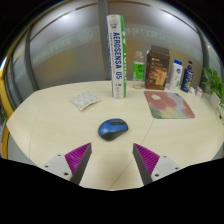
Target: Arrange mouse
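Looks like office/meeting rm: pale rounded worktop [45, 125] w/ computer mouse [113, 128] and mousepad [168, 104], frosted glass partition [70, 45] behind, plus shuttlecock tube [116, 58], bottles [182, 75], small plant [212, 82].

The tall white tube [117, 57] reads "AEROSENSA 05" in vertical blue letters.
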The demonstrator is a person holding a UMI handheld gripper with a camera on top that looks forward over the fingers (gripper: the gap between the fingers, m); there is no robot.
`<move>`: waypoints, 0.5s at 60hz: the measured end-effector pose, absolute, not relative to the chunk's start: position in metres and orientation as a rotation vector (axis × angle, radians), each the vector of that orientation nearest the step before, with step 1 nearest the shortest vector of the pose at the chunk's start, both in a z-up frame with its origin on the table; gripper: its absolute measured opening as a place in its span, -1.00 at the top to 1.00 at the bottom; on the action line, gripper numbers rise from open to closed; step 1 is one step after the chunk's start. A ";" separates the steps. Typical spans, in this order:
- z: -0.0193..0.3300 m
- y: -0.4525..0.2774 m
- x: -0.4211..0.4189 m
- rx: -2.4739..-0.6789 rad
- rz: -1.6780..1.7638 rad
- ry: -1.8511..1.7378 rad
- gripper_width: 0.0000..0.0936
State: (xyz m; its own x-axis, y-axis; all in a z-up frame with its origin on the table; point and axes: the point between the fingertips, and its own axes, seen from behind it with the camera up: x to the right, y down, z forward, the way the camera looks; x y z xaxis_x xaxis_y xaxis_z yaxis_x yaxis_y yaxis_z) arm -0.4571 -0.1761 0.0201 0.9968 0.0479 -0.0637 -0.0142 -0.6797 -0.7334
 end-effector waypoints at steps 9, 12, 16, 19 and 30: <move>-0.004 -0.136 -0.479 -2.348 0.093 0.013 -0.82; -0.010 -0.123 -0.480 -2.359 0.081 0.021 -0.82; -0.012 -0.113 -0.481 -2.362 0.063 0.033 -0.82; -0.013 -0.105 -0.482 -2.365 0.052 0.030 -0.81; -0.010 -0.072 -0.490 -2.353 0.036 0.033 -0.76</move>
State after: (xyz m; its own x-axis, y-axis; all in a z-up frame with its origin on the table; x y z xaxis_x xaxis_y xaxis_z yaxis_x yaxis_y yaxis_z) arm -0.4898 -0.0716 -0.0096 0.9993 -0.0132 -0.0361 -0.0349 -0.7049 -0.7085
